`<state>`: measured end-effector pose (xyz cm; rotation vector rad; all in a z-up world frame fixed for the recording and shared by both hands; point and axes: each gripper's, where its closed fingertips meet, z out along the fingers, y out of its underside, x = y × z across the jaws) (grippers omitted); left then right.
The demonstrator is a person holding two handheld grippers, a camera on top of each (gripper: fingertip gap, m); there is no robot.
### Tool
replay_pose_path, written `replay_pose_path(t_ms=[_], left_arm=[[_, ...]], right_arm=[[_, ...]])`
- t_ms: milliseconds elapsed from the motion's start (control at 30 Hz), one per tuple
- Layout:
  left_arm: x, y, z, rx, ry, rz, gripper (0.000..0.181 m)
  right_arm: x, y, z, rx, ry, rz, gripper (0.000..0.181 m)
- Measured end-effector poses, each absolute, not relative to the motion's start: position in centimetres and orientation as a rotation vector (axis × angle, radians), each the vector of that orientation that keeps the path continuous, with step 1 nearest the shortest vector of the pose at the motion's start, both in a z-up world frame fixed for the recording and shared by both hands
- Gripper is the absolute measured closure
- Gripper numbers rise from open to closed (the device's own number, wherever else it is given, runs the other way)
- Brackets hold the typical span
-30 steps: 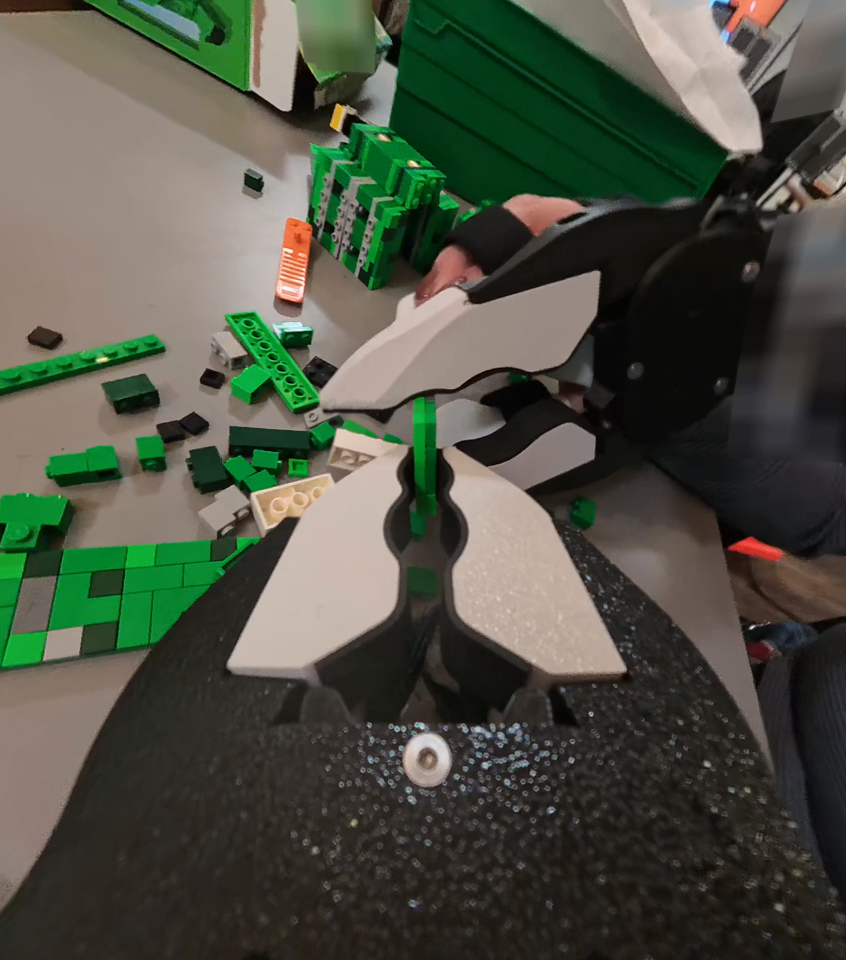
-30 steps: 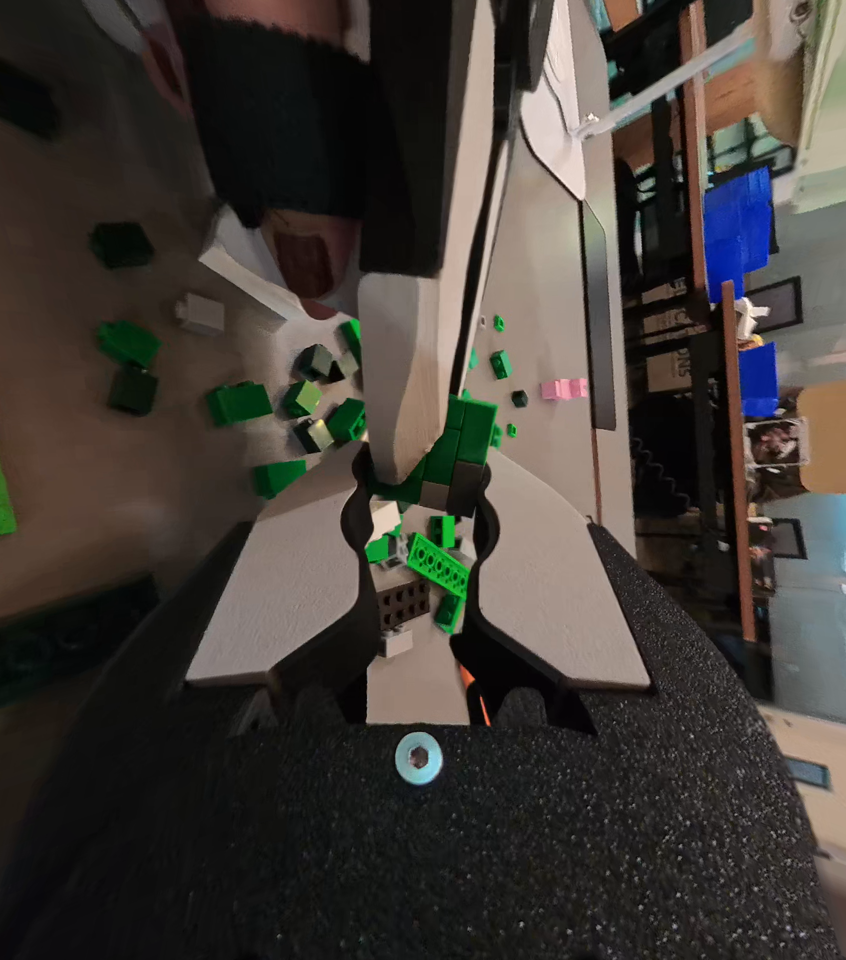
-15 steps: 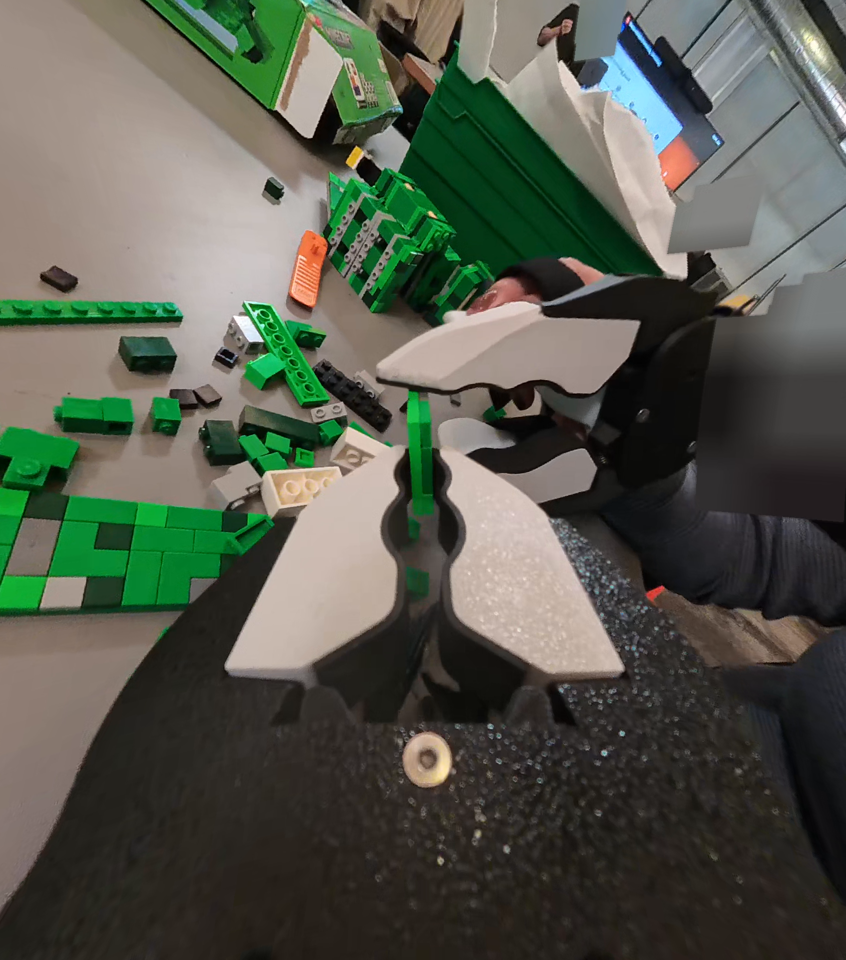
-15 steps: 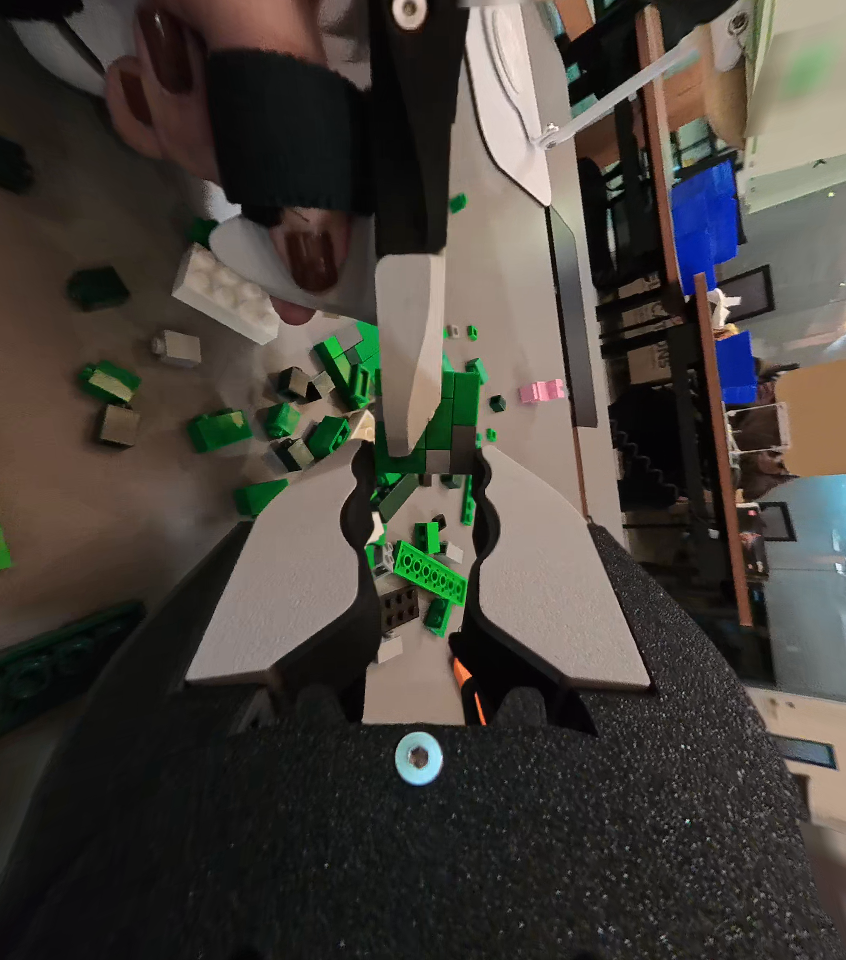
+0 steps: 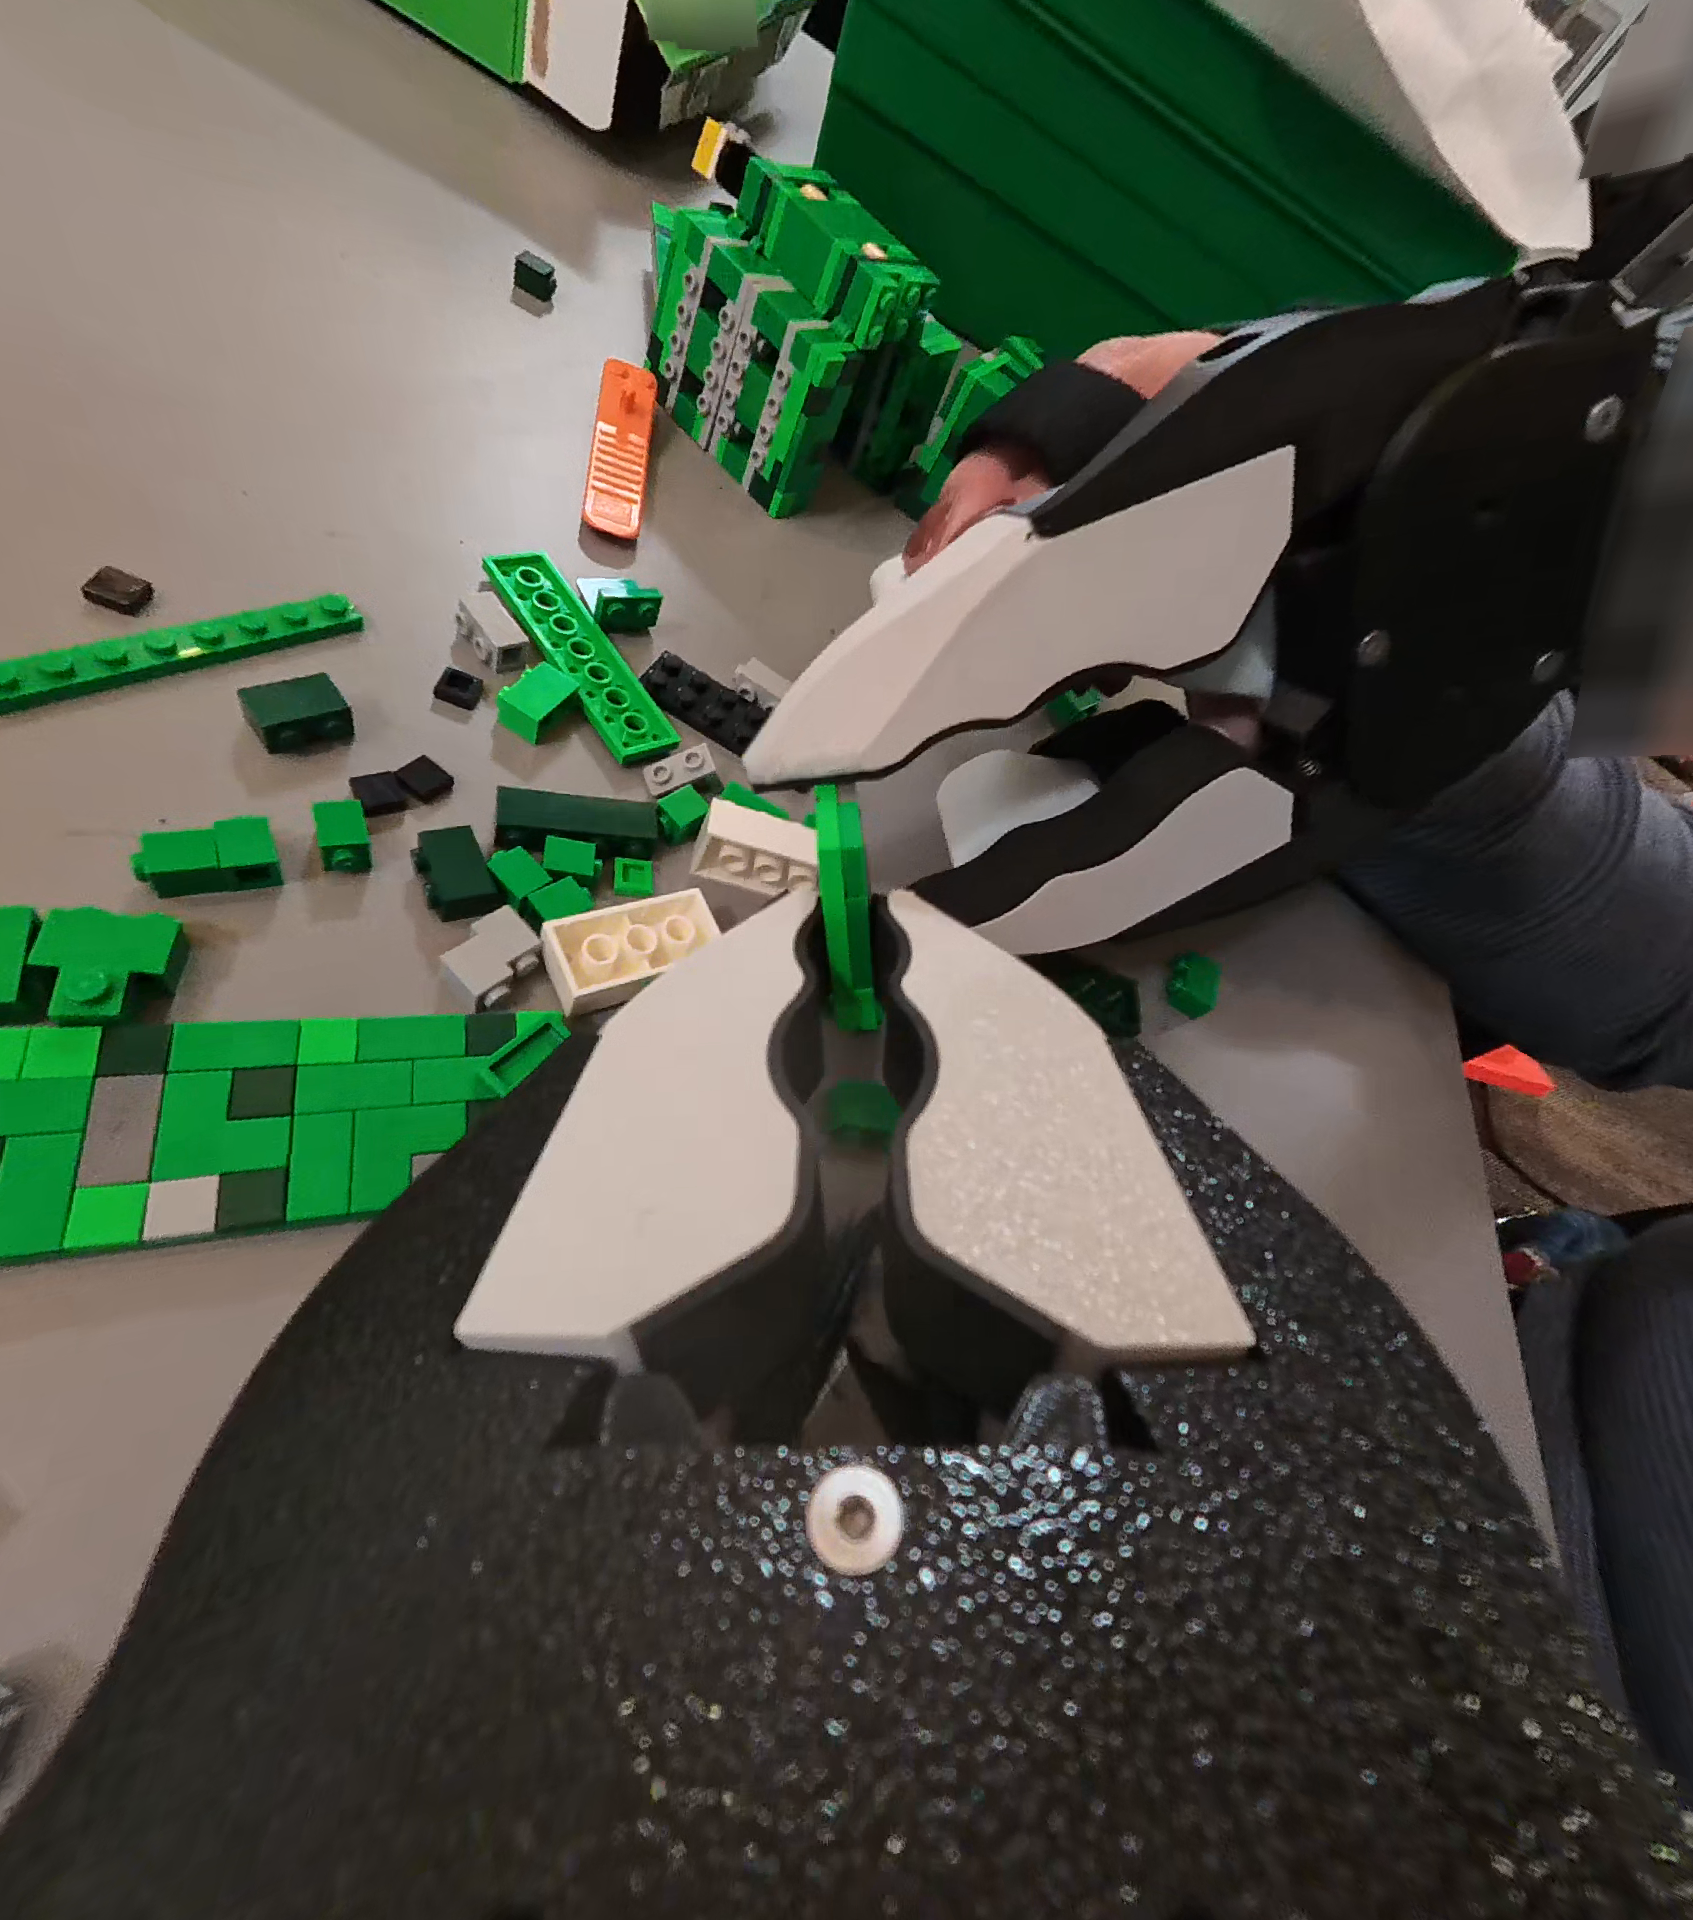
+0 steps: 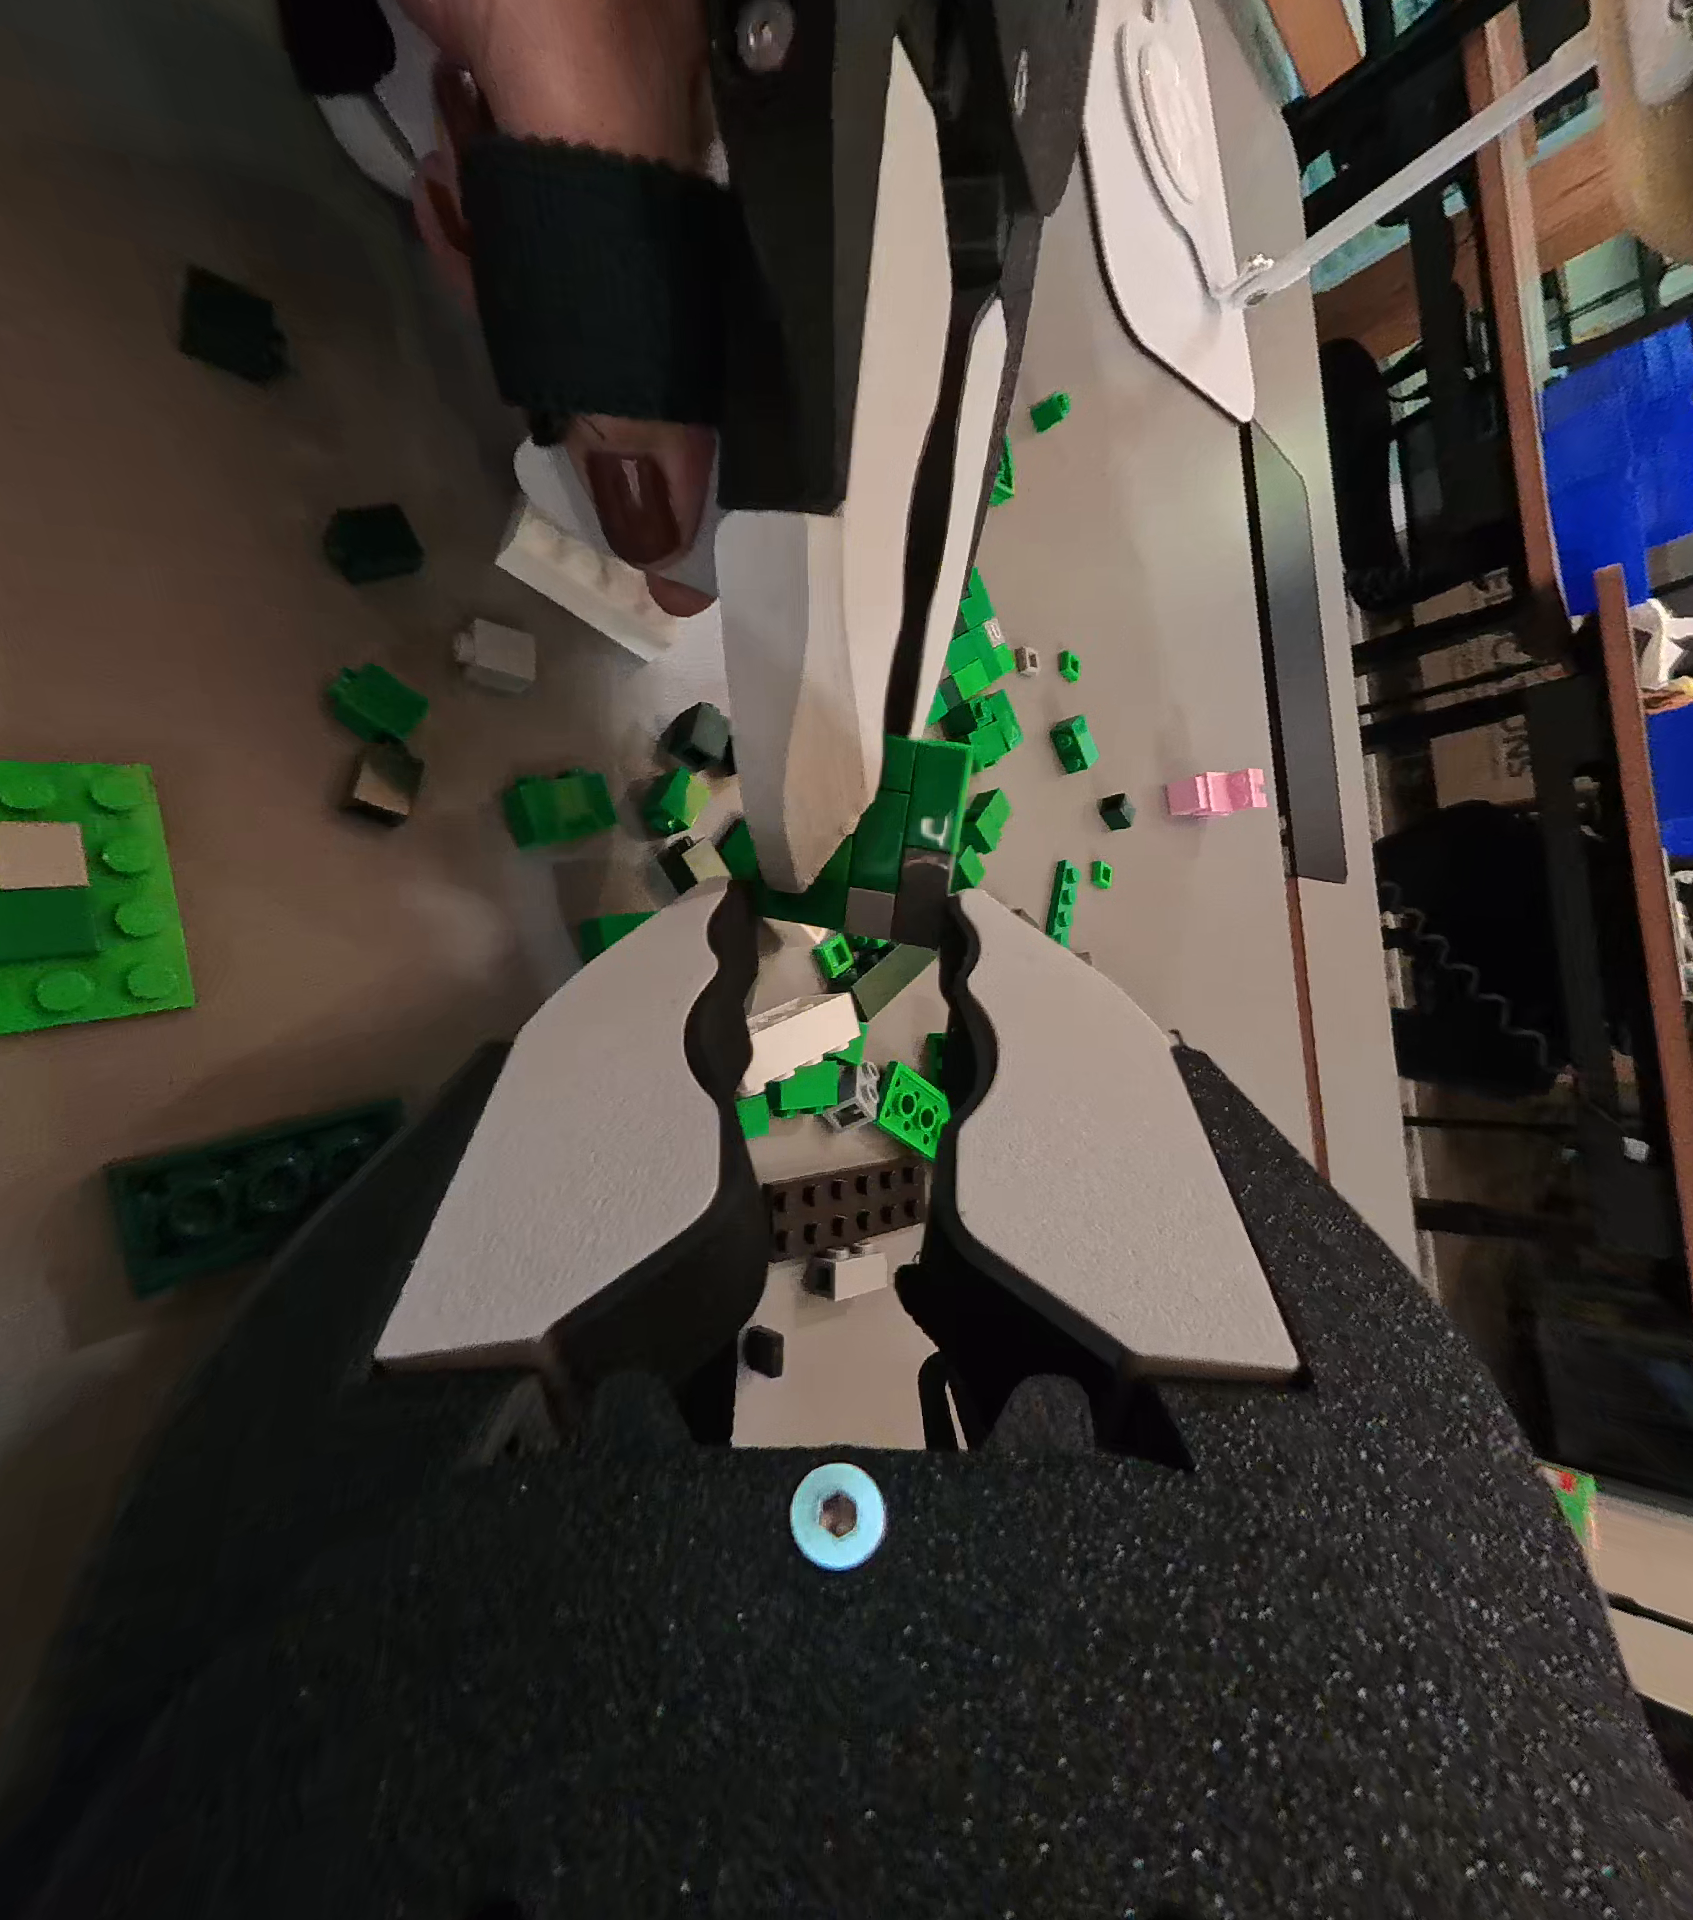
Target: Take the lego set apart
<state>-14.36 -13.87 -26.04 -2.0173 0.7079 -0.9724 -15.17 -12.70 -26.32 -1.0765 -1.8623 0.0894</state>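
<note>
A grey worktop (image 5: 198, 343) carries everything, with a big green bin (image 5: 1112, 156) at its far edge. In front of the bin stands the largest built block (image 5: 780, 343) of green and grey bricks, and a flat tiled panel (image 5: 156, 1122) lies at the near left. Loose bricks are scattered between them, among them a long green plate (image 5: 161, 652), a white brick (image 5: 629, 948) and an orange separator (image 5: 618, 449).

The left gripper (image 5: 847, 935) has its fingers closed on a thin green plate piece (image 5: 842, 894), held upright on edge above the worktop. The right gripper (image 6: 847, 914) comes in from the right, its fingers partly open and spanning the same piece (image 6: 899, 852) at its sides; whether they press it I cannot tell. A small pink brick (image 6: 1216, 792) lies apart, far right.
</note>
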Motion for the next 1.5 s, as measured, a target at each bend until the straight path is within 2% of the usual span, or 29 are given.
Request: replay_pose_path(t_ms=[400, 733, 900, 967, 1467, 1500], left_arm=[[-14.2, -13.6, -26.3, -2.038, 0.660, -1.017, 0.175], [-14.8, -13.0, -24.0, -1.904, 0.566, -1.072, 0.175], [-14.9, -13.0, -23.4, -1.876, 0.487, -1.176, 0.175], [-14.8, -13.0, -23.3, -1.872, 0.497, -1.156, 0.175], [-15.9, -12.0, -22.4, -1.802, 0.197, -1.377, 0.173], [-16.5, -11.6, -22.4, -1.789, 0.135, -1.381, 0.176]], right_arm=[[-14.9, -12.6, -26.5, -1.090, -1.864, 0.121, 0.148], [-15.7, -12.5, -25.3, -1.050, -1.776, 0.083, 0.148], [-16.8, -12.1, -24.8, -1.057, -1.704, -0.002, 0.132], [-16.9, -12.0, -24.9, -1.042, -1.702, -0.052, 0.144], [-17.7, -10.6, -23.8, -0.954, -1.564, -0.361, 0.144], [-17.7, -10.7, -23.4, -0.918, -1.544, -0.388, 0.151]])
